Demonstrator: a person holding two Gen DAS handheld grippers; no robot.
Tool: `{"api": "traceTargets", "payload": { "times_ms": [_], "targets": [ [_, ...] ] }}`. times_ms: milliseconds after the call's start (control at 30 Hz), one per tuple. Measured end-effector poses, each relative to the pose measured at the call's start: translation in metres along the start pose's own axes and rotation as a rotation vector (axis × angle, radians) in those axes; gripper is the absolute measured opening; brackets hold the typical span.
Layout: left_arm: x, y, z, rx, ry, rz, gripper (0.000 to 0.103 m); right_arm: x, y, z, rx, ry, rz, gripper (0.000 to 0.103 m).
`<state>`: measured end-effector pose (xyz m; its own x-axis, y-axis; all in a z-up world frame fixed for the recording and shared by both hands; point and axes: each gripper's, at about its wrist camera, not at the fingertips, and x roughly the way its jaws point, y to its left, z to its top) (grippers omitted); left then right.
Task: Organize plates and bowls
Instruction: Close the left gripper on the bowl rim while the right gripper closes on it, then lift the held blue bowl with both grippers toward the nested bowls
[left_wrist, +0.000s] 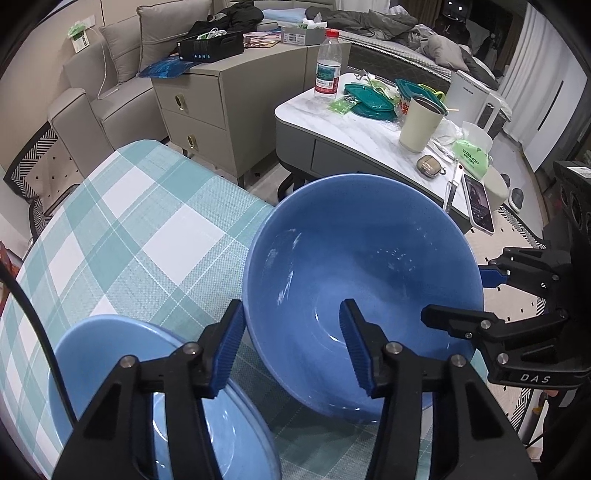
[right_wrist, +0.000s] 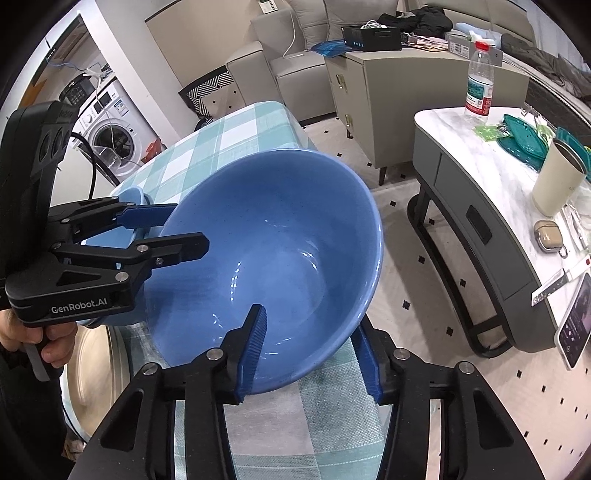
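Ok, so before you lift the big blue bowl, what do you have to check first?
1. Left gripper has one finger inside and one outside the big blue bowl rim: ok.
2. Right gripper does the same on the opposite rim: ok.
3. Pads squeezing the rim tightly on both sides: cannot tell.
4. Bowl empty, nothing to spill: ok.
5. Light blue dish not touching the left gripper: cannot tell.
6. Free space on the checked tablecloth: ok.
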<state>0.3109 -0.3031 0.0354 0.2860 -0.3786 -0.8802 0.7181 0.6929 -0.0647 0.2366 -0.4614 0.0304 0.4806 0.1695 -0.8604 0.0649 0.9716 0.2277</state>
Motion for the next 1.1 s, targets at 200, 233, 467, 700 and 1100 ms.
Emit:
{"api": "traceTargets", "payload": {
  "times_ms": [200, 233, 467, 700, 1100],
  "targets": [
    [-0.004, -0.003, 0.002, 0.007, -0.007, 0.006, 0.052, -0.001, -0.004, 0.001, 0.02, 0.001, 0.002, 0.045],
    [-0.004, -0.003, 0.002, 0.008, -0.009, 0.007, 0.052, -0.001, -0.005, 0.001, 0.024, 0.0, 0.002, 0.045],
    [-0.007, -0.006, 0.006, 0.008, -0.017, 0.011, 0.051, -0.007, -0.008, 0.003, 0.035, -0.01, -0.006, 0.041],
    [-0.014, -0.006, 0.008, 0.009, -0.031, 0.014, 0.051, -0.013, -0.007, 0.007, 0.031, -0.024, -0.012, 0.04],
    [-0.037, -0.001, 0.01, -0.01, -0.078, 0.032, 0.051, -0.028, 0.007, 0.021, -0.007, -0.057, -0.027, 0.04]
  ]
}}
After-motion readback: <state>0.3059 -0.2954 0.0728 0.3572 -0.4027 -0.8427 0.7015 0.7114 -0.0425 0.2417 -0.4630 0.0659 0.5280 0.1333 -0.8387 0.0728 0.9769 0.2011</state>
